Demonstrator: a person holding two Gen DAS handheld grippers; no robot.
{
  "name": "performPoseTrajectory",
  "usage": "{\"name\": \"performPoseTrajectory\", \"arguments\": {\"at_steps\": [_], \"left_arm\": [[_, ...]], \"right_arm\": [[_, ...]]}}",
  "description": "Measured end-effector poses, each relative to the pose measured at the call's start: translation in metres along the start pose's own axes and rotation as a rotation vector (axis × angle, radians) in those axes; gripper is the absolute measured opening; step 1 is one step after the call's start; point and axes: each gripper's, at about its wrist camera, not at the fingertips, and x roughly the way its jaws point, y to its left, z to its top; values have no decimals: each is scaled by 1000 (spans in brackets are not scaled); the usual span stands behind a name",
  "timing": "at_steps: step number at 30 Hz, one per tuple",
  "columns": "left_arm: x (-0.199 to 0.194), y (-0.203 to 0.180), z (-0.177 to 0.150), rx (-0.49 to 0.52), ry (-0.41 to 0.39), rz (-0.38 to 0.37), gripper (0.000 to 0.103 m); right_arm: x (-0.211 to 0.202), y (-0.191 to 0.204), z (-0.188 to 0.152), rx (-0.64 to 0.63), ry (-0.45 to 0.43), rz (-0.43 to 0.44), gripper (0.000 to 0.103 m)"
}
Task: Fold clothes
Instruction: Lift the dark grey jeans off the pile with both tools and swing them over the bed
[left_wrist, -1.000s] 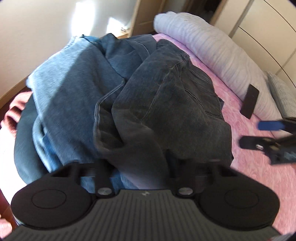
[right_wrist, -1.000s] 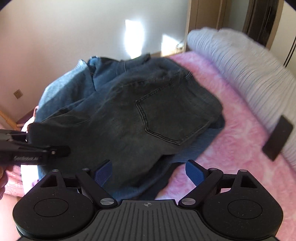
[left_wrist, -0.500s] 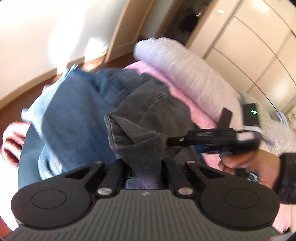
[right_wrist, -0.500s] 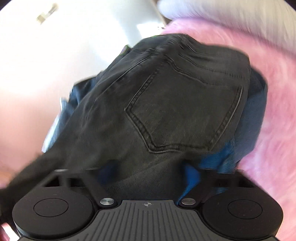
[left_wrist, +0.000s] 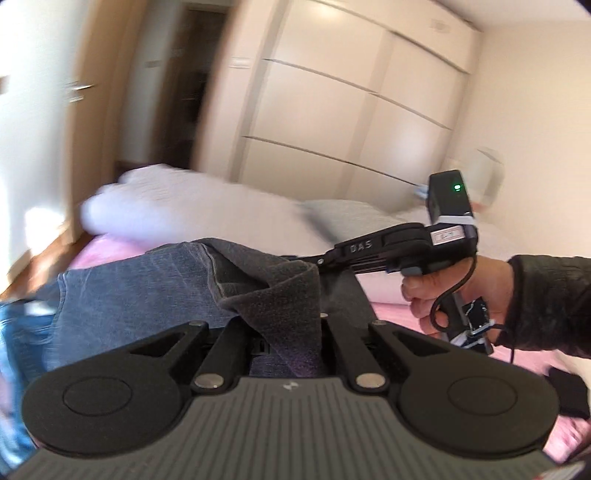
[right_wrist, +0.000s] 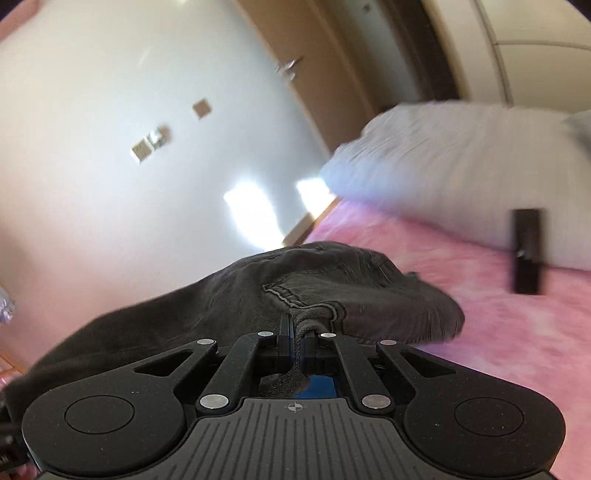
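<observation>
Dark grey jeans (left_wrist: 280, 295) hang lifted between both grippers above the pink bed. My left gripper (left_wrist: 286, 332) is shut on one edge of them, the cloth bunched up over its fingers. In the right wrist view my right gripper (right_wrist: 299, 334) is shut on a stitched edge of the same dark grey jeans (right_wrist: 332, 288). From the left wrist view the right gripper (left_wrist: 321, 260) comes in from the right, held by a hand in a dark sleeve. Blue jeans (left_wrist: 122, 284) lie beneath, to the left.
A pink bedspread (right_wrist: 498, 332) covers the bed, with a long white pillow (right_wrist: 461, 162) along its far side and a dark remote (right_wrist: 528, 251) leaning against it. Wardrobe doors (left_wrist: 351, 110) stand behind; a wall and a wooden door (right_wrist: 314, 55) are to the left.
Both grippers have risen from the pile with the dark grey jeans. The right gripper went from open beside the jeans to shut on their edge. Both views have tilted up to the room.
</observation>
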Motion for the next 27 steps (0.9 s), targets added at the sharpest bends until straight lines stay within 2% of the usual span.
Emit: {"name": "performPoseTrajectory", "arguments": {"at_steps": [5,10,13,17,20,22,25,27], "left_arm": [[20,-118,-18,41,71,-200,1],[70,-241,-69,79,243,-425,1],[89,-297,-98,126,338,-561,1],[96,-355,-111,207,430,-691,1],[87,-377,-117,264,457,-755,2],[85,-388,-116,308,473,-765,2],[112,-387,-117,360,544,-770,3],[144,-373,-131,371,623,-778,3]], "right_arm": [[-153,-55,-64,89,-69,-117,1],[-311,-106,-157,224,-75,-311,1],[-394,-126,-219,344,-60,-429,1],[-478,-127,-277,463,-93,-537,1],[-520,-120,-295,530,-135,-585,1],[-532,-115,-297,545,-152,-597,1],[-516,-128,-297,568,-117,-601,2],[-497,-138,-305,609,-48,-610,2]]}}
